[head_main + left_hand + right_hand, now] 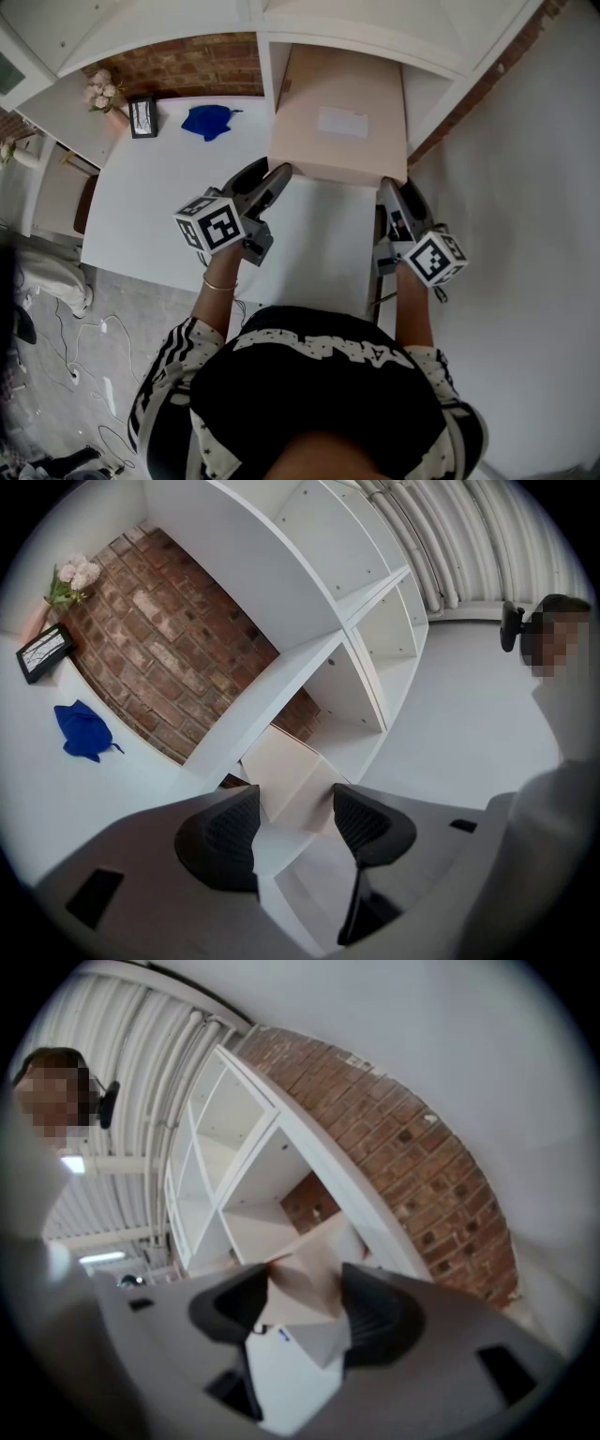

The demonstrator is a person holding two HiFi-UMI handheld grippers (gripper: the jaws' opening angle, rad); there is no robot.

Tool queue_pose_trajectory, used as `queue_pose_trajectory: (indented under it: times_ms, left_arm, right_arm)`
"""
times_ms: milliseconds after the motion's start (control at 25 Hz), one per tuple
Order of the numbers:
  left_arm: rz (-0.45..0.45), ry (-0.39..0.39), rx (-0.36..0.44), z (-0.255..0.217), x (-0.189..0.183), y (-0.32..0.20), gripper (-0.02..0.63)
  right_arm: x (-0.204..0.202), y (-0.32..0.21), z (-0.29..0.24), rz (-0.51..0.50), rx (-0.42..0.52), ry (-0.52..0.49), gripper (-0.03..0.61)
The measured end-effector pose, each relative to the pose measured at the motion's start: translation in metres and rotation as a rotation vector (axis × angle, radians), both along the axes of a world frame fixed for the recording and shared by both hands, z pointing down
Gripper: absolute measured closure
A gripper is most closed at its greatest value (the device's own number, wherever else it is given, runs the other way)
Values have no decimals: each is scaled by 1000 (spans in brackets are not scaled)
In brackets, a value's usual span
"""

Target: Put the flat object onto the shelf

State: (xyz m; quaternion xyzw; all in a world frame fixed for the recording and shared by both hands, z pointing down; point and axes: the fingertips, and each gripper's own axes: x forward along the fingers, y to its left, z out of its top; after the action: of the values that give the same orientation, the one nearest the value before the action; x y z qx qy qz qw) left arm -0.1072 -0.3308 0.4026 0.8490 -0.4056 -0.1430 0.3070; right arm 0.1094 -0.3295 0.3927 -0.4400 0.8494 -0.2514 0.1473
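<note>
Box [337, 117] heads into the shelf [265, 75], one gripper on each near corner.

We hold the box at its two near corners. The left gripper [277, 178] has its jaws fairly wide and clamped on one corner, and the right gripper [387, 192] grips the other the same way. The far end sits inside the shelf opening at the back of the desk [169, 197]. We judge it best to push both sides forward evenly and keep the box level and square between the dividers. We should let go only once the shelf board bears it, since a skewed push could jam a corner.
</note>
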Motion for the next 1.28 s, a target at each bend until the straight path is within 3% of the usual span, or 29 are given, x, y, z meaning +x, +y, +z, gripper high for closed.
queue_pose_trajectory:
  times_ms: [1280]
  left_arm:
    - [-20, -12, -20, 6, 0, -31, 357]
  right_arm:
    - [1, -31, 5, 24, -14, 0, 321]
